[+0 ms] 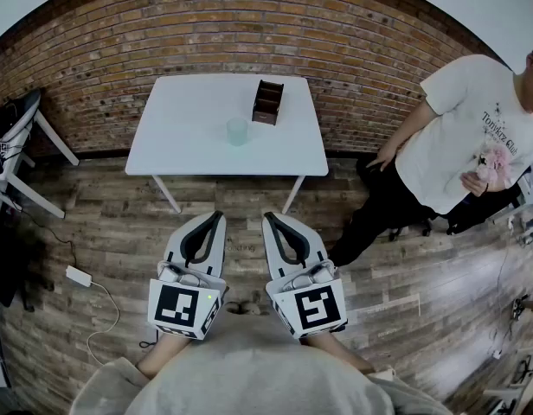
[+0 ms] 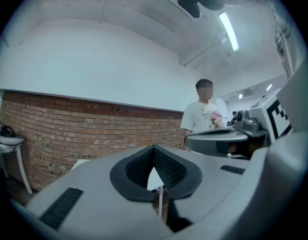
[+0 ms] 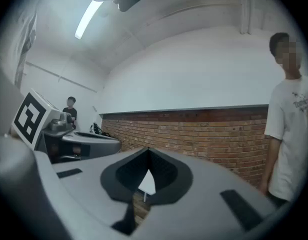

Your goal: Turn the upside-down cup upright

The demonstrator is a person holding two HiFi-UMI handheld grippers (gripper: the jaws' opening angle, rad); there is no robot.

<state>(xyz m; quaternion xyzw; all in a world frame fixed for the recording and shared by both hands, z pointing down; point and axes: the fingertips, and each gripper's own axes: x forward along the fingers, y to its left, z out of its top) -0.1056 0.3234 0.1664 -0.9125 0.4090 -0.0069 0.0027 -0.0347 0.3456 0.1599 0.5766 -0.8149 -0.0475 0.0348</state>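
A pale translucent green cup (image 1: 238,131) stands on the white table (image 1: 189,137) against the brick wall, well ahead of me. Both grippers hang over the wooden floor, short of the table. My left gripper (image 1: 218,216) and my right gripper (image 1: 268,218) point level toward the table, side by side, both shut with nothing between the jaws. In the left gripper view the left gripper (image 2: 154,147) has its tips together, and a sliver of the table (image 2: 155,180) shows through its gap. In the right gripper view the right gripper (image 3: 147,149) is the same.
A dark wooden box (image 1: 267,102) sits on the table just right of the cup. A person in a white T-shirt (image 1: 470,137) stands at the right by the wall. A white stand (image 1: 24,158) is at the left, and a power adapter with cable (image 1: 79,276) lies on the floor.
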